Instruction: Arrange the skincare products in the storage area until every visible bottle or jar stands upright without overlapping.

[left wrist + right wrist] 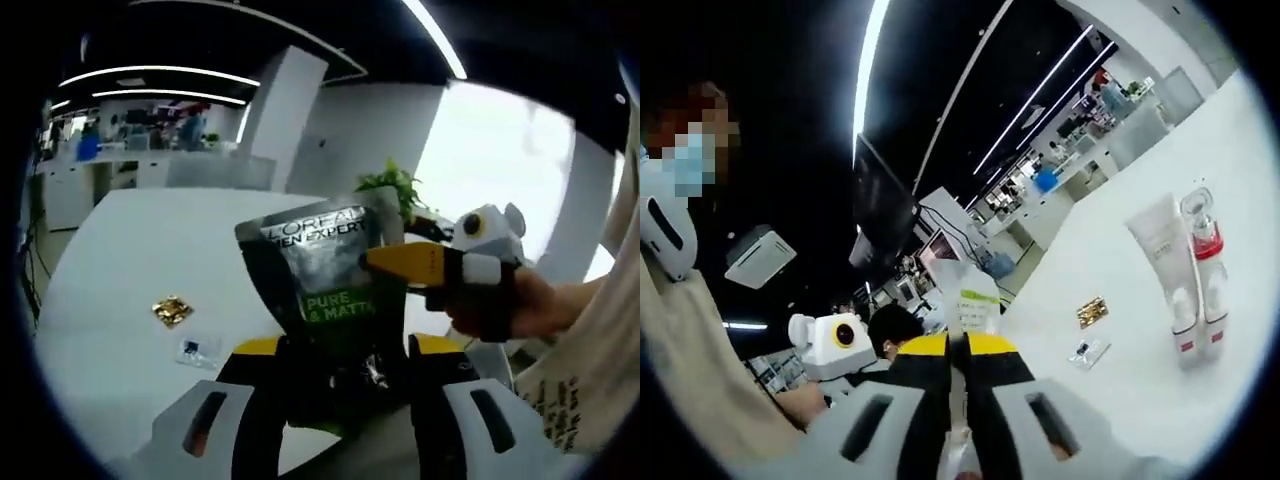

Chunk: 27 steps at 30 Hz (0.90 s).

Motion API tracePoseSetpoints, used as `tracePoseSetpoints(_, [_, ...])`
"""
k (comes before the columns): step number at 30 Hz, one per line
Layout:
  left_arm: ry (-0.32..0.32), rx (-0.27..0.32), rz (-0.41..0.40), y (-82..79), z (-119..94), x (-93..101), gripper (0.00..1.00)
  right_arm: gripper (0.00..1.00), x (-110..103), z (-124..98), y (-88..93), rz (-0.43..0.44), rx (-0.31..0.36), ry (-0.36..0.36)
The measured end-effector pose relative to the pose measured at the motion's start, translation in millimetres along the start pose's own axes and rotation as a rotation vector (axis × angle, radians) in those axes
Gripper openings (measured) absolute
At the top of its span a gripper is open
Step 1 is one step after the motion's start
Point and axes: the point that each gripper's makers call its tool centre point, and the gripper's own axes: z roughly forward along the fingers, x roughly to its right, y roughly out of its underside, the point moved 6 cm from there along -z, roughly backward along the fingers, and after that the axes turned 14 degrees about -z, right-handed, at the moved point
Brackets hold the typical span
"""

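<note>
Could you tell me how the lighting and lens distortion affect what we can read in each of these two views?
Left gripper view: the bright window blows out, yet the L'Oreal tube label stays legible. Right gripper view: ceiling light strips bow with the fisheye, the white table glares, and the white tube looks soft.

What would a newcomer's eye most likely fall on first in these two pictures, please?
Probably the grey and green L'Oreal Men Expert tube, held up in the middle of the left gripper view between the left claw and the yellow-tipped right claw coming in from the right. In the right gripper view, a white tube and a clear red-banded pump bottle stand side by side on the white table.
</note>
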Motion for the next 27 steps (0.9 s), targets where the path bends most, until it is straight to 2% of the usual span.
tracePoseSetpoints(5, [0.036, 0.008, -0.02, -4.6, -2.1, -1.9, 0.63, 0.03, 3.9, -3.8, -8.4, 0.005, 0.012, -0.036])
tracePoseSetpoints(6, [0.059, 0.009, -0.053, -5.0, -2.3, -2.9, 0.65, 0.03, 3.8, -4.0, -10.0, 0.006, 0.014, -0.047])
tracePoseSetpoints(8, [0.063, -0.007, -0.08, -4.0, -2.8, -9.2, 0.71, 0.04, 0.7, -3.9, -14.4, 0.021, 0.025, -0.096])
tracePoseSetpoints(11, [0.074, -0.023, -0.094, -3.6, -5.0, -17.0, 0.75, 0.04, -6.5, -4.0, -22.0, 0.052, 0.047, -0.182])
tracePoseSetpoints(15, [0.206, -0.015, -0.227, -7.0, -8.3, -12.9, 0.82, 0.03, -15.1, -3.9, -29.5, 0.085, 0.07, -0.27])
tracePoseSetpoints(18, [0.289, -0.037, -0.213, -6.6, -9.6, -7.4, 0.8, 0.03, -21.3, -2.9, -31.1, 0.112, 0.079, -0.325])
tracePoseSetpoints(21, [0.406, -0.043, -0.275, -8.1, -10.7, 3.1, 0.75, 0.03, -24.7, -2.0, -33.1, 0.164, 0.099, -0.369])
tracePoseSetpoints(23, [0.483, -0.039, -0.302, -10.2, -12.3, 10.2, 0.66, 0.03, -24.2, -1.3, -32.5, 0.167, 0.096, -0.367])
tracePoseSetpoints(25, [0.501, -0.028, -0.307, -12.7, -12.3, 12.0, 0.52, 0.04, -22.5, -0.4, -30.3, 0.164, 0.082, -0.35])
tracePoseSetpoints(26, [0.503, -0.02, -0.306, -13.6, -12.5, 11.9, 0.45, 0.04, -18.1, 0.1, -27.0, 0.158, 0.061, -0.322])
tracePoseSetpoints(27, [0.491, -0.021, -0.305, -13.5, -11.8, 10.3, 0.39, 0.04, -16.3, 0.3, -27.1, 0.161, 0.068, -0.318])
